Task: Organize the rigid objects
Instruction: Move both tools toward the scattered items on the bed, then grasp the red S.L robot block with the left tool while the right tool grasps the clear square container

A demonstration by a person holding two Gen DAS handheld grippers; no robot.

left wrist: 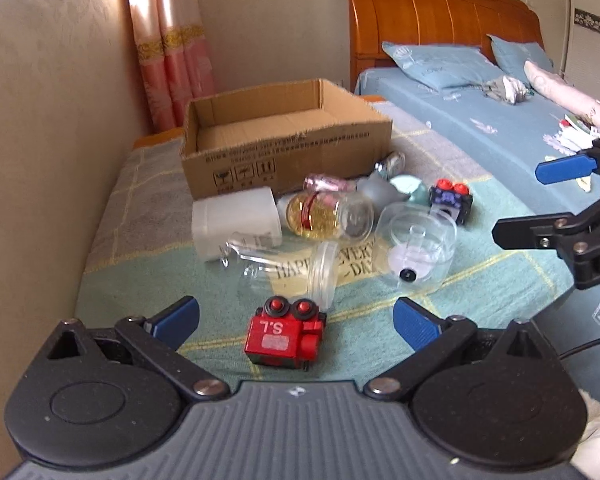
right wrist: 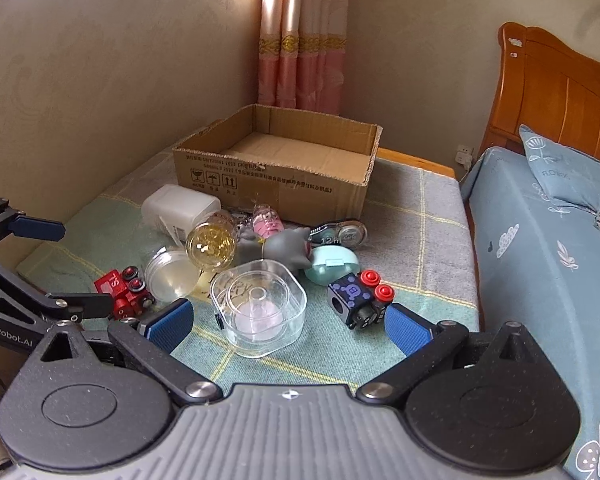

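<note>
A pile of small objects lies on a checked cloth in front of an open cardboard box [left wrist: 284, 136] [right wrist: 276, 160]. My left gripper [left wrist: 296, 322] is open, its blue pads either side of a red toy block [left wrist: 286, 334] [right wrist: 122, 290]. My right gripper [right wrist: 286, 326] is open, just short of a clear square container [right wrist: 260, 304] [left wrist: 418, 246]. A dark blue toy block with red knobs [right wrist: 358, 298] [left wrist: 450, 200] sits by its right pad. Also there: a clear jar [left wrist: 284, 270], a yellow-filled bottle [left wrist: 324, 214] [right wrist: 212, 246], a white tub [left wrist: 236, 222] [right wrist: 180, 210], a grey cat figure [right wrist: 288, 248], a teal case [right wrist: 332, 266].
A beige wall [left wrist: 52, 120] runs along the left of the table. A bed with blue sheets [left wrist: 480, 120] [right wrist: 540, 260] and wooden headboard [left wrist: 440, 12] stands on the right. Pink curtains [right wrist: 300, 40] hang behind the box. A correction tape [right wrist: 342, 234] lies beside the box.
</note>
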